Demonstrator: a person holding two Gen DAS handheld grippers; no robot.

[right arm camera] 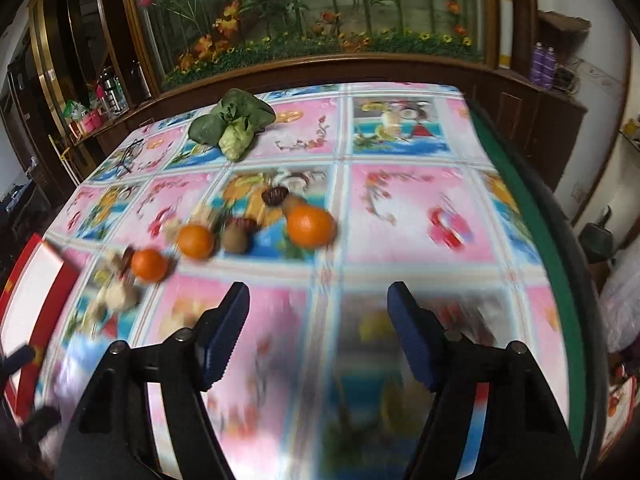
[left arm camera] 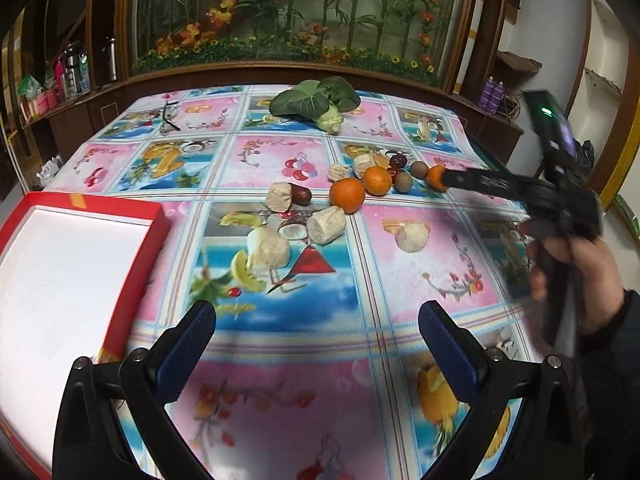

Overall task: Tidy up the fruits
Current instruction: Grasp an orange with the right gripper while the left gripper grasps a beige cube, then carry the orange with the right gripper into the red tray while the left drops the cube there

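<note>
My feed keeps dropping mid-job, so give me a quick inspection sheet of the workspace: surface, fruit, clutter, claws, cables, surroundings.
Surface: table under a glossy fruit-print cloth, flat.
Job's things: three oranges, kiwis and dark red fruits clustered mid-table; red box, white inside, nothing in it, at the left edge.
Clutter: pale chunks among the fruit; leafy vegetable and glasses at the far side.
Claws: left claw open, nothing in it; right claw open, nothing in it, aimed toward the rightmost orange.
Cables: nothing seen on the table.
Surroundings: planted glass display in dark wood cabinets behind; bottles on the left shelf.
</note>
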